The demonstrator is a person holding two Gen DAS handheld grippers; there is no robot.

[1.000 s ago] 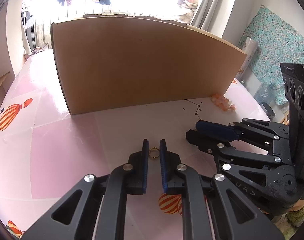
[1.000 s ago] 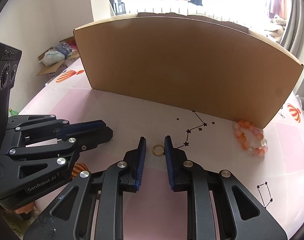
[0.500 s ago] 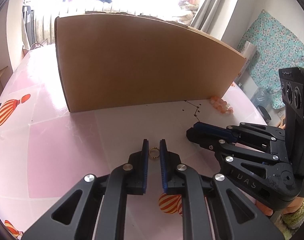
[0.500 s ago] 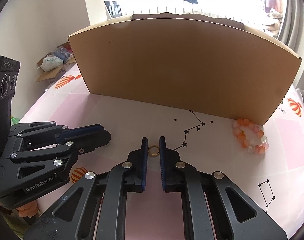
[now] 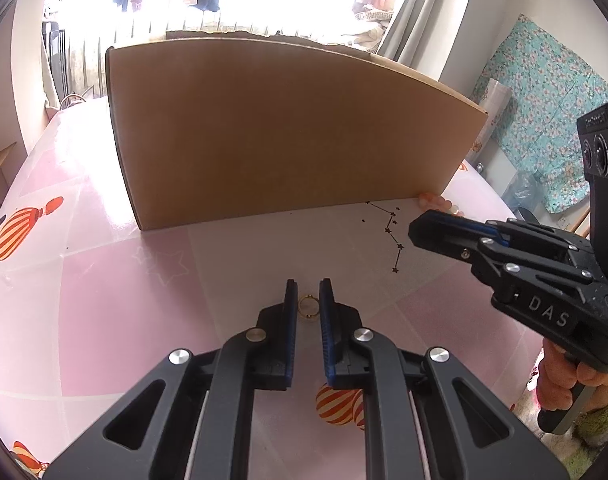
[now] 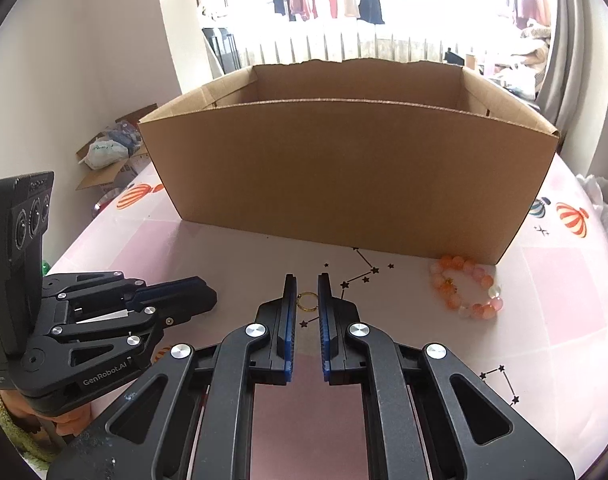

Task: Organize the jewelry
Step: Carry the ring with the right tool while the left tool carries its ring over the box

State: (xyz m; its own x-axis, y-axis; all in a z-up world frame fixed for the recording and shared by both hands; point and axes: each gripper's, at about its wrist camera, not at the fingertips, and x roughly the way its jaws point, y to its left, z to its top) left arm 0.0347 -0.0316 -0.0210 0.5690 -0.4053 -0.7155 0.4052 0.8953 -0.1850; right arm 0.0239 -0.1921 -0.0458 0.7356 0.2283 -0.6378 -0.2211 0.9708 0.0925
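A small gold ring (image 5: 307,308) sits pinched between the blue pads of my left gripper (image 5: 308,292), low over the pink tablecloth. My right gripper (image 6: 307,288) is shut on a second gold ring (image 6: 307,302) and holds it above the table. In the right wrist view the left gripper (image 6: 208,300) lies to the left, jaws together, its ring hidden. In the left wrist view the right gripper (image 5: 414,234) hangs at the right. An orange and pink bead bracelet (image 6: 464,292) lies by the box's near right corner. The open cardboard box (image 6: 344,184) stands straight ahead.
The tablecloth (image 6: 556,272) carries hot-air balloon and constellation prints. A hand (image 5: 560,376) holds the right gripper's handle at the table's right edge. A bag-filled carton (image 6: 108,156) is on the floor at the left. Curtains and hanging clothes are behind the box.
My right gripper closed onto its ring, then rose and drew back with it, so the box's inside now shows. The left gripper stayed where it was, still holding its ring.
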